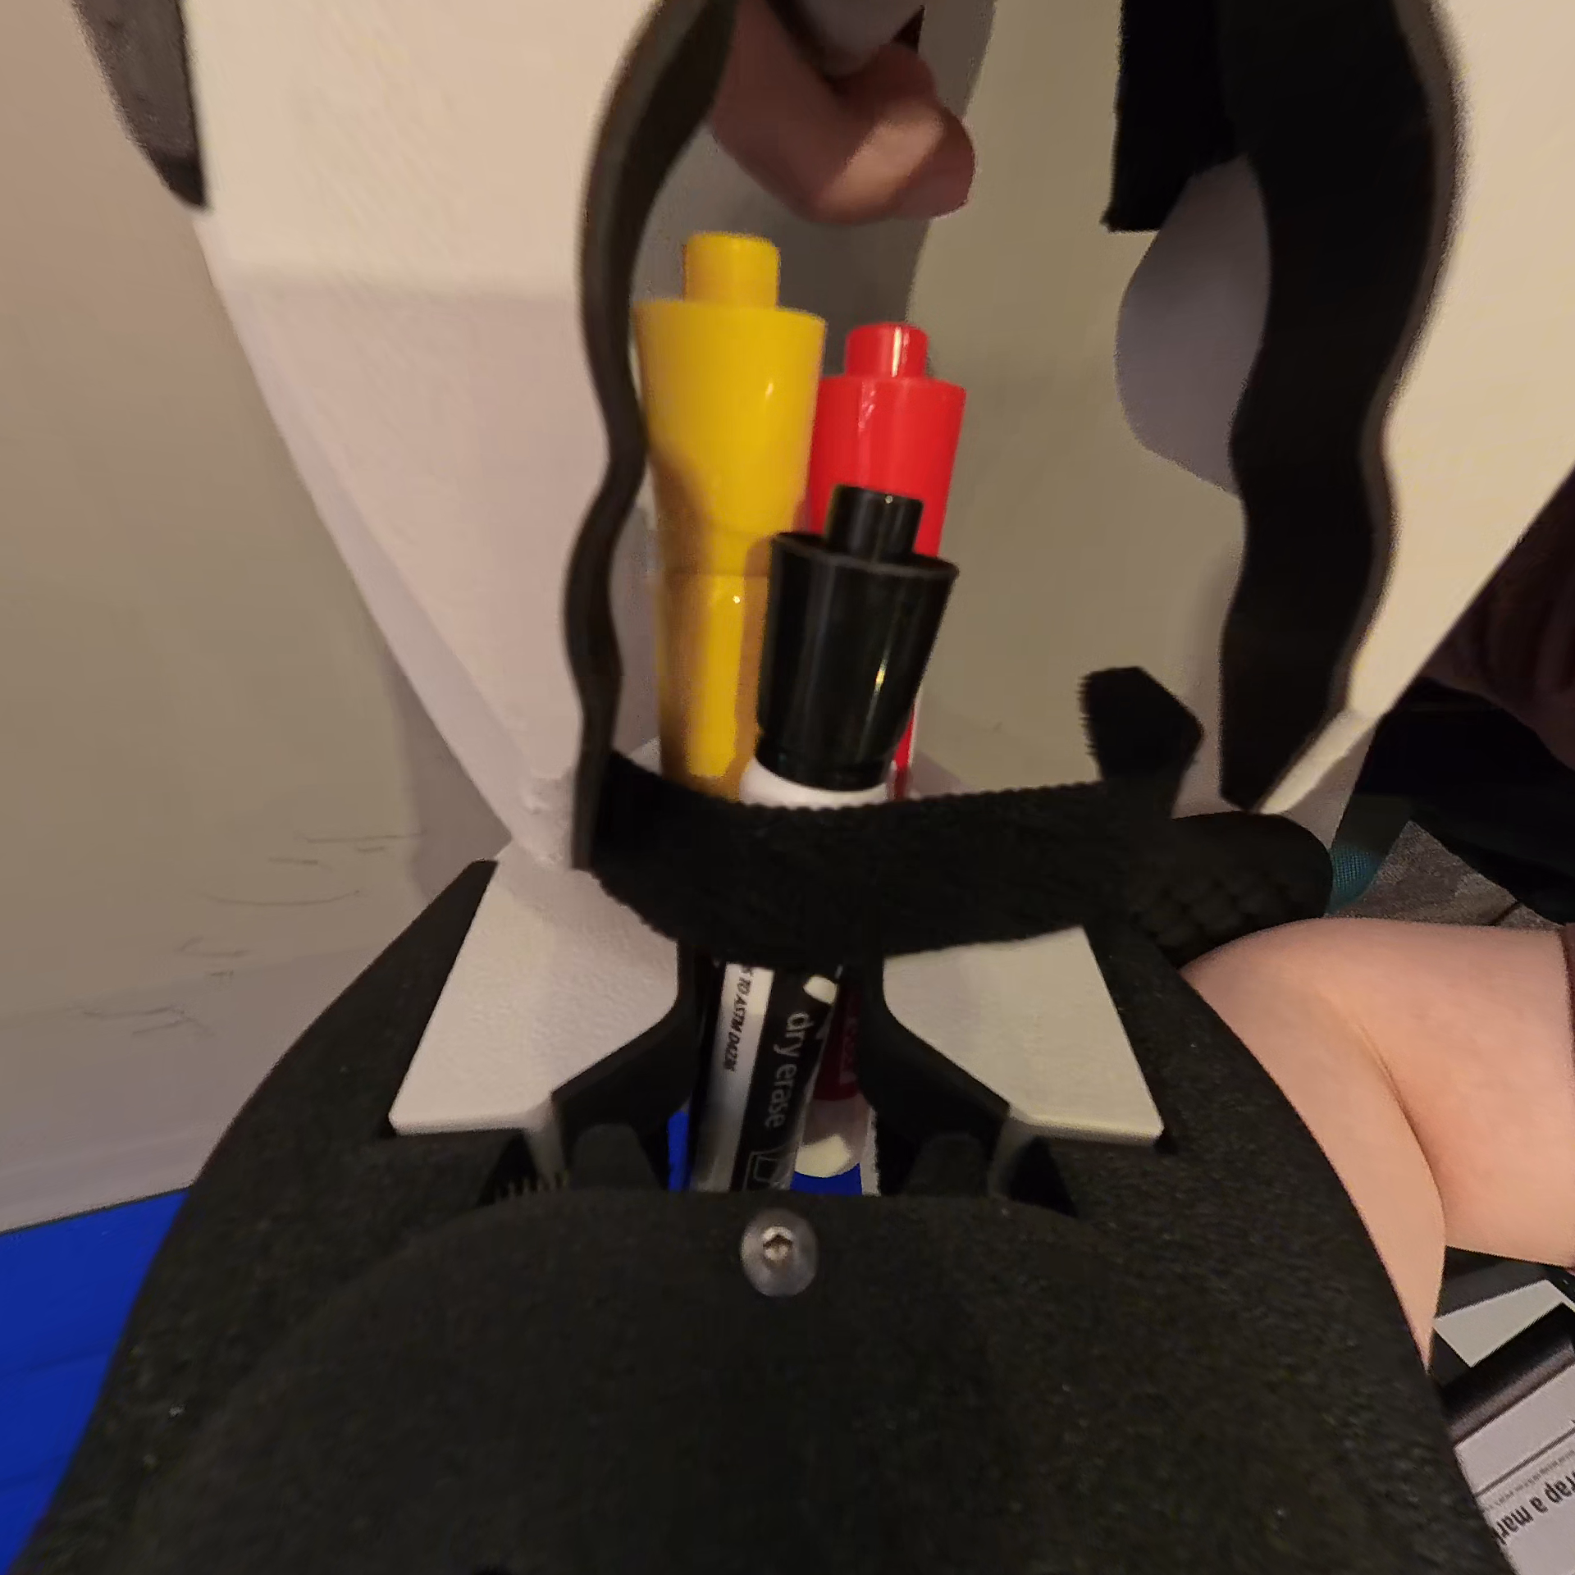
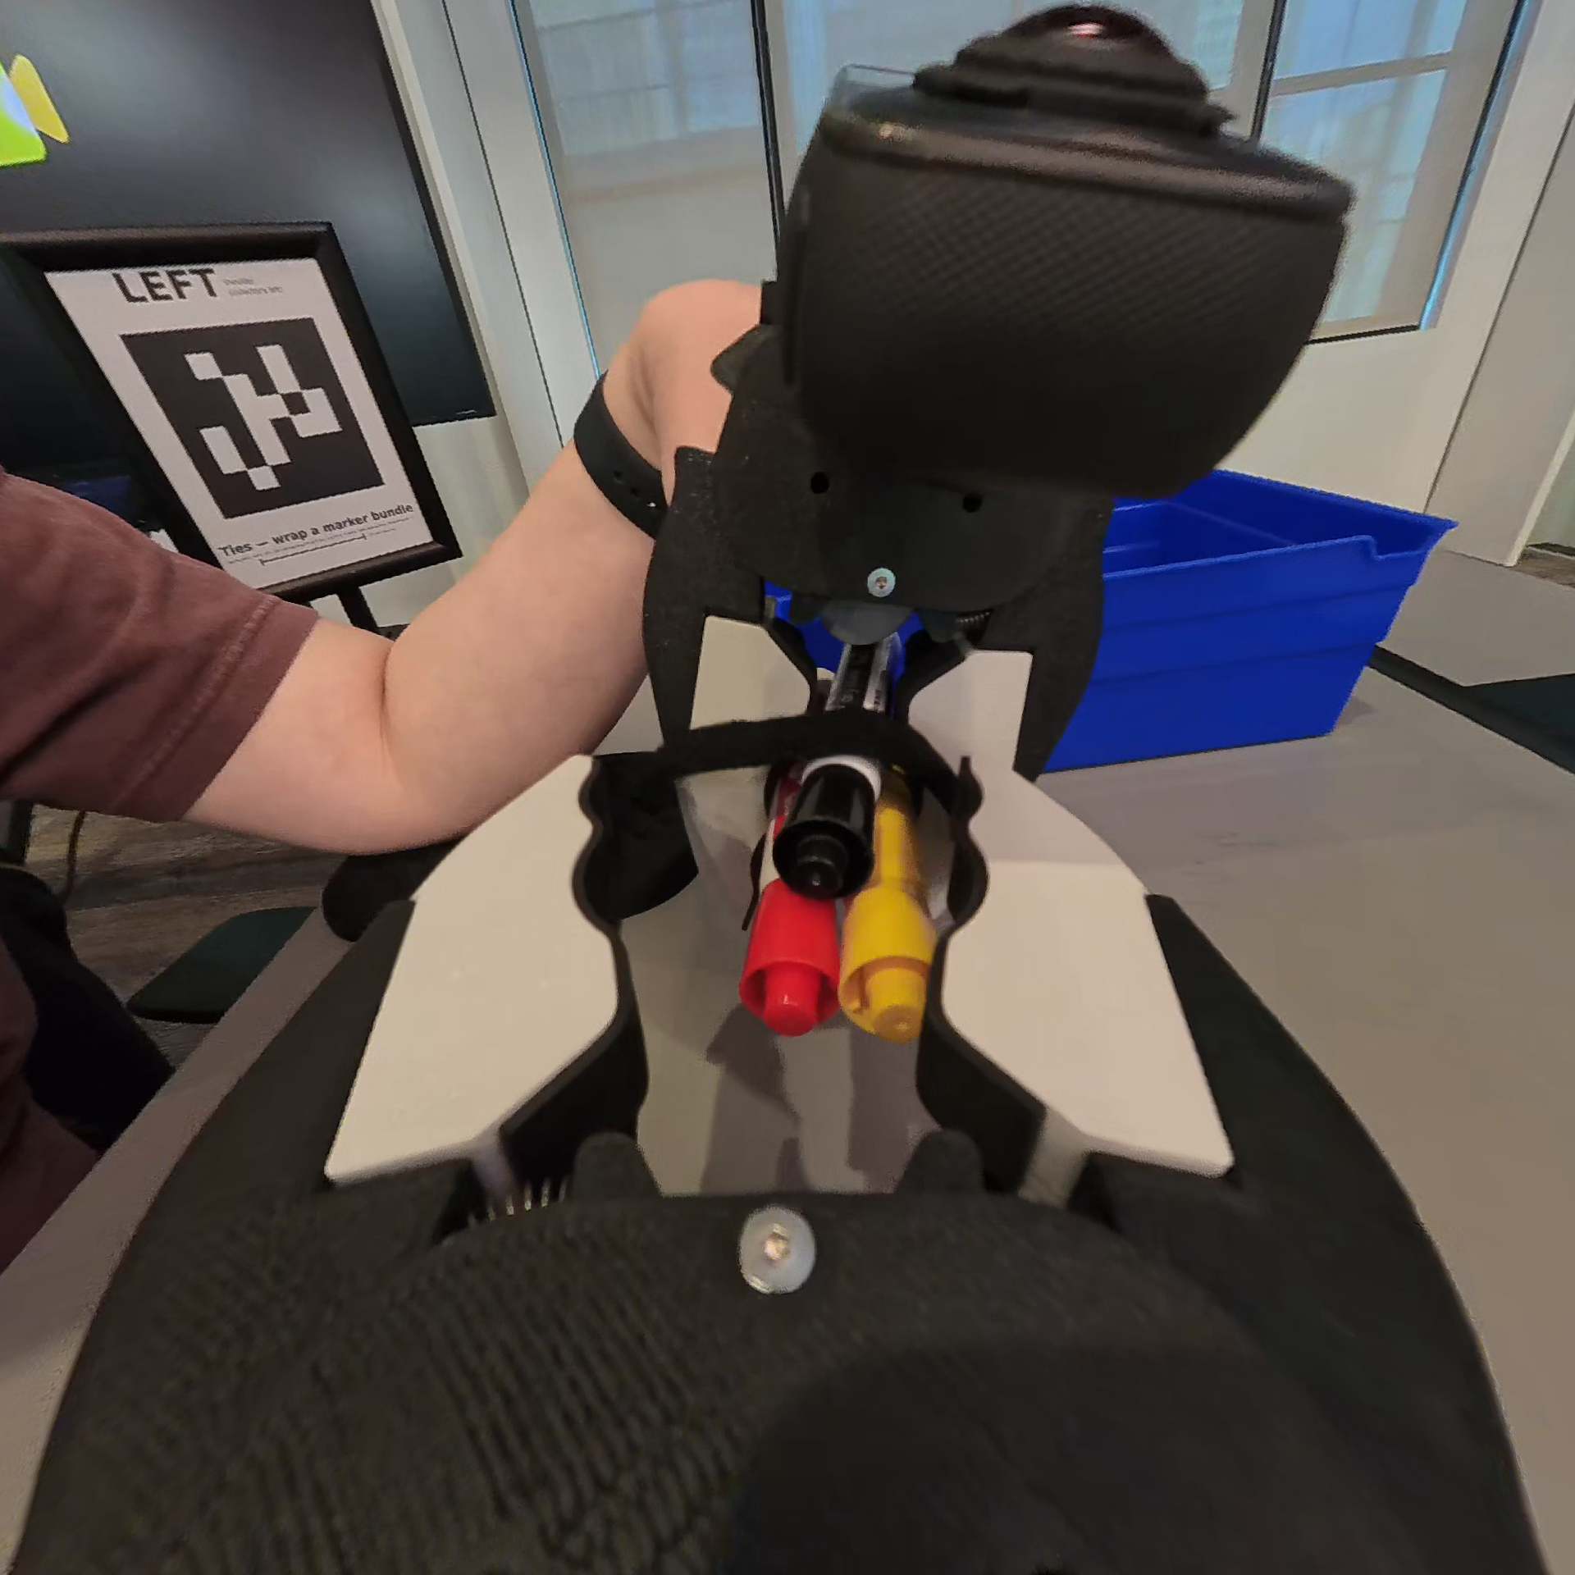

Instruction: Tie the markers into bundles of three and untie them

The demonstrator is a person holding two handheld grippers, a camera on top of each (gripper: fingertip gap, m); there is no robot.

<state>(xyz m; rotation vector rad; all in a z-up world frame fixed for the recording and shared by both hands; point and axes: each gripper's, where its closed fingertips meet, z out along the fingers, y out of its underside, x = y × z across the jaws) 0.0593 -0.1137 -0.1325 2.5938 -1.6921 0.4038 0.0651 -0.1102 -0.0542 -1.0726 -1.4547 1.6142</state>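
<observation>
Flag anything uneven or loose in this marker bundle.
Caps are staggered: yellow marker juts past red, and black sits furthest back. The strap wraps them, its tail sticking out loose.

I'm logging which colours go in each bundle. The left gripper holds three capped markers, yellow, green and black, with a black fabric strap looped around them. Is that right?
Not quite: no marker is green. The left gripper holds a yellow-capped marker, a red-capped marker and a black-capped marker, with the black fabric strap looped around them. Both wrist views show the red cap.

Strap-bound markers between spread fingers
</observation>
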